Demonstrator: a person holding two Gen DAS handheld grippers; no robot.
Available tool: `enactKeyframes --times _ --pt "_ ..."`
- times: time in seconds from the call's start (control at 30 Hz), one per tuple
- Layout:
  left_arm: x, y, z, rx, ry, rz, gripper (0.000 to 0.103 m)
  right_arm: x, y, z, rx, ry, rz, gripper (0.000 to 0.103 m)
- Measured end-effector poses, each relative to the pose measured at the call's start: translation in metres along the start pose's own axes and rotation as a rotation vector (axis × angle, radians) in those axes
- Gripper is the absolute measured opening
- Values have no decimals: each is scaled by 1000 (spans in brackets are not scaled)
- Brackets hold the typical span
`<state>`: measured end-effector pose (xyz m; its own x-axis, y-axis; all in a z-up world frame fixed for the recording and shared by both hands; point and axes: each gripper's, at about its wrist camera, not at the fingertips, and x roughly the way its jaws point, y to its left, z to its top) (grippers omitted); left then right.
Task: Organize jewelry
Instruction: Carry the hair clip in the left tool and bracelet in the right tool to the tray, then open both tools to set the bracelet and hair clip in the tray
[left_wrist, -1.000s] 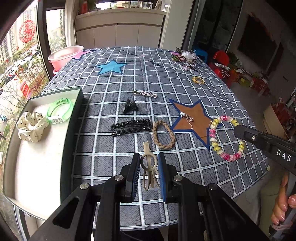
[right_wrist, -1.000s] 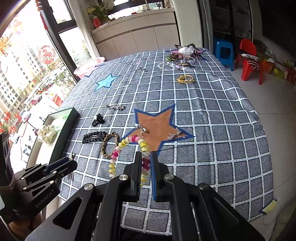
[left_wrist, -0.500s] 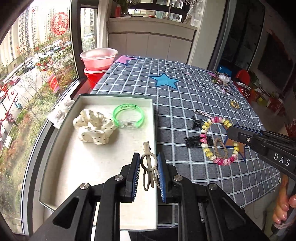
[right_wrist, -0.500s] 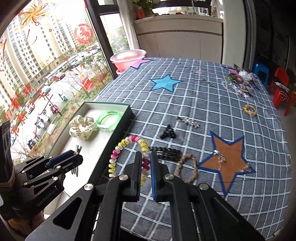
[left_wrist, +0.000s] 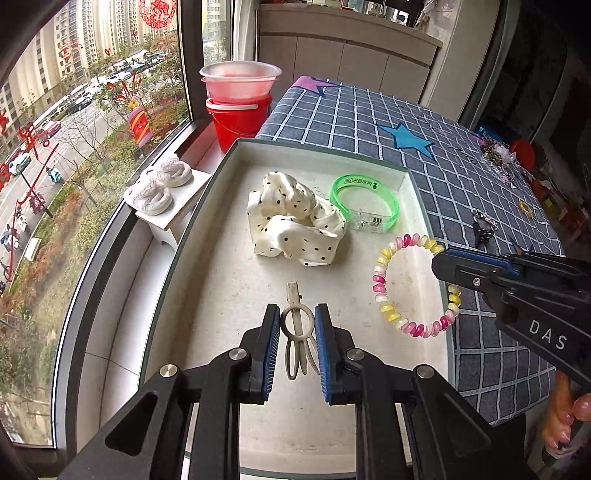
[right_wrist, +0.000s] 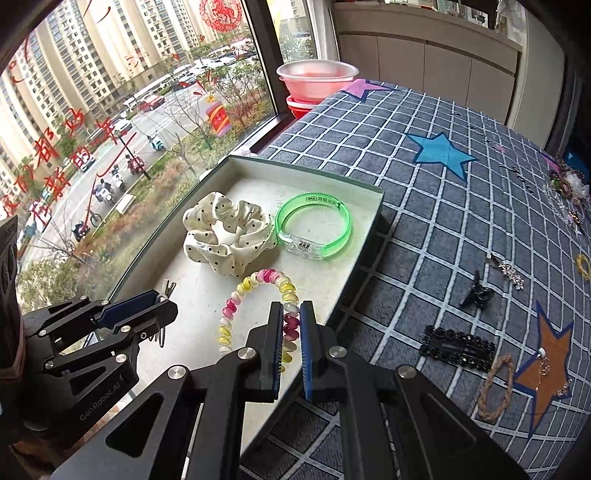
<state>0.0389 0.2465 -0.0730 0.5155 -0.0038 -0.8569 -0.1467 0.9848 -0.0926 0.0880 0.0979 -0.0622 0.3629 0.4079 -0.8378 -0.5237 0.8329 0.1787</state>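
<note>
- Jewelry tray (left_wrist: 236, 155) now lies under both grippers, which have swung over from the counter (right_wrist: 443, 206)
- left gripper (left_wrist: 295, 343) fingers grasp a beige hair clip (left_wrist: 297, 325)
- right gripper (right_wrist: 291, 332) fingers pinch the beaded bracelet (right_wrist: 258, 291); both pieces look ready to drop

The shallow white tray (left_wrist: 236, 258) lies bare across its near half; a cream dotted fabric scrunchie (left_wrist: 291, 221) and a clear green plastic bangle (left_wrist: 364, 203), touching, crowd its far end; raised tray walls border each side.

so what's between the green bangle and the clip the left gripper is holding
Mostly the polka-dot scrunchie, lying beside the green bangle. From the scrunchie to the clip only bare tray floor shows, in the left wrist view.
</note>
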Motion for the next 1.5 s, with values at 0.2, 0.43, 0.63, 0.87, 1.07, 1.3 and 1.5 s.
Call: enactKeyframes --times 0.2,0.43,0.63,0.87,1.07,1.3,1.5 --pt "26 4 12 18 68 -3 27 30 6 11 -26 57 -20 9" --pt "47 2 28 39 95 25 27 52 -3 25 -8 85 -58 9" --pt "57 2 34 57 61 74 27 64 -8 32 -4 96 -78 9" --pt "57 -1 33 71 31 96 27 67 -3 30 -42 95 -103 10" --pt "54 -2 31 77 29 128 27 66 1 29 -58 101 -106 12" --pt "49 1 29 68 25 147 27 39 2 34 -52 18 -117 57" --pt "43 -3 28 81 24 170 28 10 -4 30 -31 -29 -106 57"
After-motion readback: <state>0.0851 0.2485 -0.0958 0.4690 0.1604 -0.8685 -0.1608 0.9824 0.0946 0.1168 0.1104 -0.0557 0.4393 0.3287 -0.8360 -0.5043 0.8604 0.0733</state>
